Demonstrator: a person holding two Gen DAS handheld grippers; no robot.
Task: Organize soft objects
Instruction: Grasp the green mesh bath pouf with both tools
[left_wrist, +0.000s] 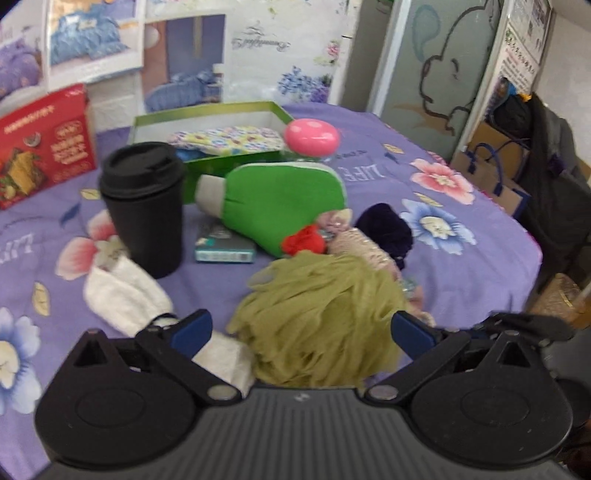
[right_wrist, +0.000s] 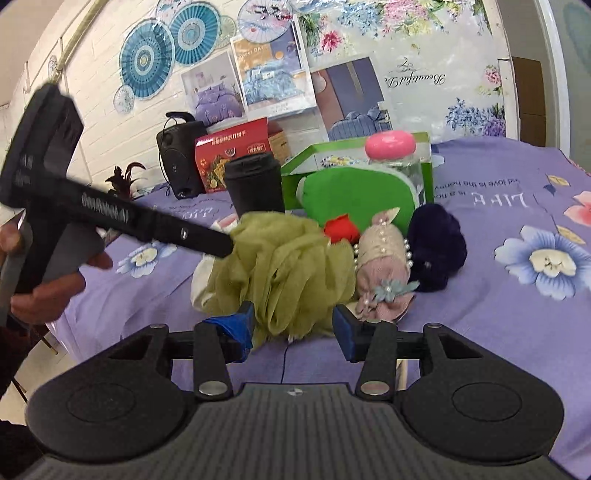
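An olive-green mesh bath pouf (left_wrist: 321, 317) lies on the purple flowered bedspread (left_wrist: 461, 266), between the wide-spread blue pads of my left gripper (left_wrist: 302, 332), which is open. In the right wrist view my right gripper (right_wrist: 293, 328) is also open, its pads flanking the near bottom of the pouf (right_wrist: 288, 266) without pressing it. A hand holds the left gripper, whose black finger (right_wrist: 166, 229) reaches to the pouf's left side. Behind the pouf lie a green mitt (left_wrist: 284, 199), a red fabric piece (left_wrist: 303, 240), a pink pearl-trimmed item (right_wrist: 384, 258) and a dark navy scrunchie (right_wrist: 436, 247). A white fluffy cloth (left_wrist: 125, 295) lies to the left.
A black lidded cup (left_wrist: 144, 206) stands left of the mitt, with a small teal box (left_wrist: 225, 247) beside it. An open green box (left_wrist: 147, 125) holding patterned cloth sits behind, next to a pink-lidded jar (left_wrist: 312, 134). A red carton (left_wrist: 44, 147) and a black speaker (right_wrist: 181, 162) stand at the back.
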